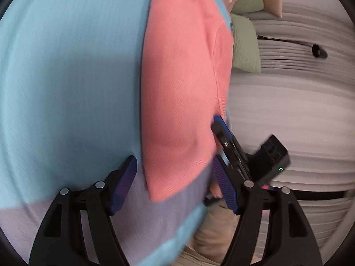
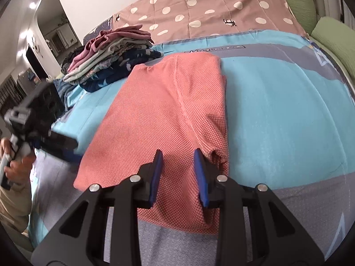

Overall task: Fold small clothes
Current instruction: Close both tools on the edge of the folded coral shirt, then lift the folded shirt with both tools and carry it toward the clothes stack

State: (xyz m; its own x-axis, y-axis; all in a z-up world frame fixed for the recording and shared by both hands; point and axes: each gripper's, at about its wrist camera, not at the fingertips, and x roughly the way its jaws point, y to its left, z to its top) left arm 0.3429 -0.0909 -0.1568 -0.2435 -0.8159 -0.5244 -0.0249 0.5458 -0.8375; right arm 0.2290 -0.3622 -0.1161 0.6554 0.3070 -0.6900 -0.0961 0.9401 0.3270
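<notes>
A folded coral-pink knit garment lies flat on the blue and grey bedspread; it also shows in the left wrist view. My right gripper is open, its blue pads straddling the garment's near edge just above the cloth. My left gripper is open over the garment's corner, holding nothing. The left gripper also shows at the left of the right wrist view, held by a hand. The right gripper's fingers show in the left wrist view beside the garment's edge.
A stack of folded clothes sits at the back left of the bed. A brown polka-dot sheet covers the far part. Green pillows lie at the right. A white ribbed surface runs alongside the bed.
</notes>
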